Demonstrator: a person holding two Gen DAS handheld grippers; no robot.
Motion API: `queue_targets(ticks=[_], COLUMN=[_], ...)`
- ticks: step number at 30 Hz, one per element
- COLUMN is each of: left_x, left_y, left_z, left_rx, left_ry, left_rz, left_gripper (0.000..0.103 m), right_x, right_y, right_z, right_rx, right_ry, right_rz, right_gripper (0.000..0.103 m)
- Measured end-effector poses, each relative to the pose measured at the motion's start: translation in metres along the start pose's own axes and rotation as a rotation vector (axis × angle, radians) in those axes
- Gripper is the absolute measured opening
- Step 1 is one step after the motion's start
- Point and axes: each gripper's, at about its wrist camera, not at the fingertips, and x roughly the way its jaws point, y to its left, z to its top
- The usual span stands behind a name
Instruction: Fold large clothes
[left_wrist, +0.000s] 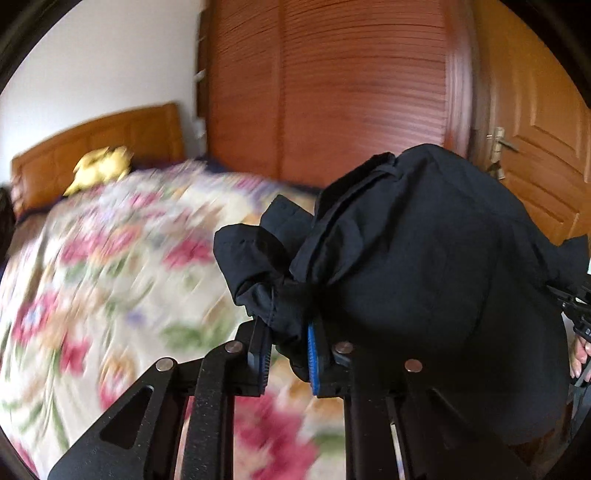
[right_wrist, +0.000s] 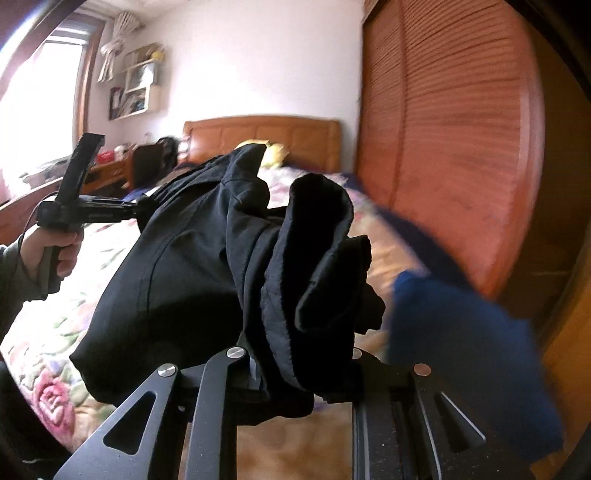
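While the black garment (left_wrist: 424, 266) hangs above the floral bed (left_wrist: 110, 280), both the left gripper (left_wrist: 288, 354) and right gripper (right_wrist: 295, 369) pinch bunched fabric tightly.

Right claw (right_wrist: 295, 369) tips under garment (right_wrist: 207, 266)

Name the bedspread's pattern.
Floral: pink and red flowers on cream bedspread, clearest in the left wrist view.

Matte black left gripper (left_wrist: 290, 360) with silver rivets, blue-padded jaws; grey sleeve (right_wrist: 14, 273), bare hand (right_wrist: 55, 254).
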Motion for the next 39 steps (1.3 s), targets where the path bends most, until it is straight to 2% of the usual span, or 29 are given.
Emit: queue_targets(ticks=[5, 8, 11, 14, 16, 17, 19, 21, 23, 24, 25, 26, 28, 34, 36, 39], left_x=[0.064, 0.100, 0.140, 0.182, 0.194, 0.193, 0.185, 0.164, 0.136, 0.121, 0.110, 0.099, 0.076, 0.012, -0.009, -0.025], left_y=[-0.095, -0.140, -0.180, -0.204, -0.203, -0.199, -0.190, -0.179, -0.170, -0.163, -0.166, -0.163, -0.156, -0.128, -0.124, -0.123], left_z=[0.072, 0.091, 0.090, 0.073, 0.059, 0.056, 0.052, 0.044, 0.032, 0.025, 0.021, 0.015, 0.003, -0.026, -0.036, -0.043], left_rx=[0.099, 0.129, 0.158, 0.208, 0.209, 0.203, 0.182, 0.165, 0.161, 0.164, 0.165, 0.162, 0.158, 0.133, 0.129, 0.128], left_ry=[-0.026, -0.011, 0.022, 0.099, 0.131, 0.132, 0.124, 0.112, 0.094, 0.079, 0.064, 0.047, 0.035, -0.020, -0.037, -0.050], left_rz=[-0.093, -0.130, -0.144, -0.103, -0.080, -0.085, -0.094, -0.120, -0.140, -0.139, -0.137, -0.136, -0.137, -0.111, -0.102, -0.081], left_gripper=[0.016, 0.017, 0.017, 0.020, 0.022, 0.024, 0.037, 0.041, 0.051, 0.067, 0.079, 0.080, 0.080, 0.082, 0.082, 0.087], right_x=[-0.040, -0.056, -0.054, -0.034, -0.022, -0.019, -0.020, -0.026, -0.032, -0.038, -0.042, -0.044, -0.057, -0.067, -0.063, -0.046], right_y=[-0.080, -0.128, -0.169, -0.205, -0.218, -0.220, -0.225, -0.224, -0.213, -0.212, -0.209, -0.201, -0.191, -0.137, -0.123, -0.115], right_z=[0.007, 0.001, -0.018, -0.050, -0.070, -0.076, -0.080, -0.079, -0.082, -0.082, -0.083, -0.085, -0.077, -0.048, -0.037, -0.036], right_rx=[0.037, 0.095, 0.144, 0.227, 0.271, 0.276, 0.292, 0.311, 0.294, 0.287, 0.283, 0.273, 0.249, 0.176, 0.162, 0.155], right_ry=[-0.003, 0.042, 0.111, 0.209, 0.254, 0.259, 0.239, 0.220, 0.219, 0.209, 0.197, 0.188, 0.143, 0.014, -0.020, -0.017], right_rz=[-0.155, -0.218, -0.285, -0.270, -0.257, -0.258, -0.260, -0.272, -0.319, -0.342, -0.363, -0.390, -0.441, -0.437, -0.386, -0.352], right_gripper=[0.019, 0.019, 0.020, 0.020, 0.021, 0.023, 0.027, 0.039, 0.067, 0.071, 0.077, 0.081, 0.083, 0.083, 0.083, 0.083])
